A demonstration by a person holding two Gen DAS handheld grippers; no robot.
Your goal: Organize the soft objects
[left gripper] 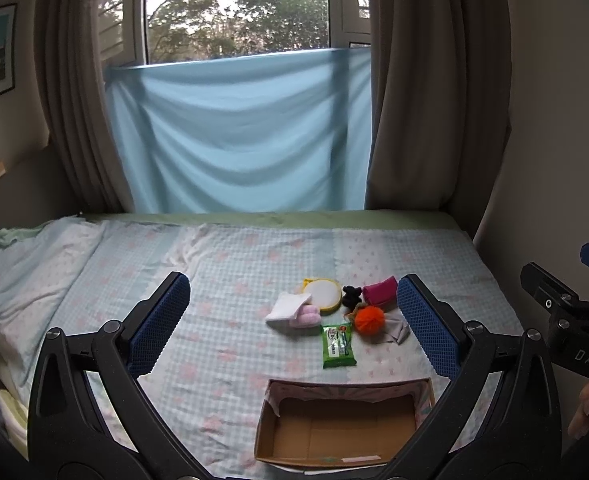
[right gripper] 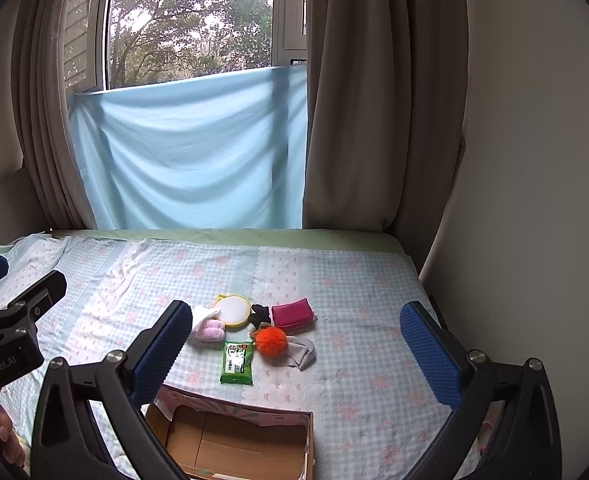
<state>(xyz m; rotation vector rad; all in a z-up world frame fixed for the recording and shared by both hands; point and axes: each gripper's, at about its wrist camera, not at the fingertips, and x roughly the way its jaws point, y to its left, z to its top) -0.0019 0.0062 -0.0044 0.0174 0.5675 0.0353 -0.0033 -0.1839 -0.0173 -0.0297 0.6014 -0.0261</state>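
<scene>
Orange pompom [left gripper: 369,319] lies beyond the spread left claw [left gripper: 294,324].

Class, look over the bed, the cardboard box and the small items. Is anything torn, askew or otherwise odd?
Yes. The cardboard box has a ragged, torn edge at its far-left corner, where the patterned covering looks ripped. The small items, including the green wipes pack, lie in a loose cluster beyond it, none in the box.

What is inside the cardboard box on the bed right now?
The cardboard box shows only its bare brown floor; nothing lies inside. The left gripper and the near wall hide its front corners.
</scene>
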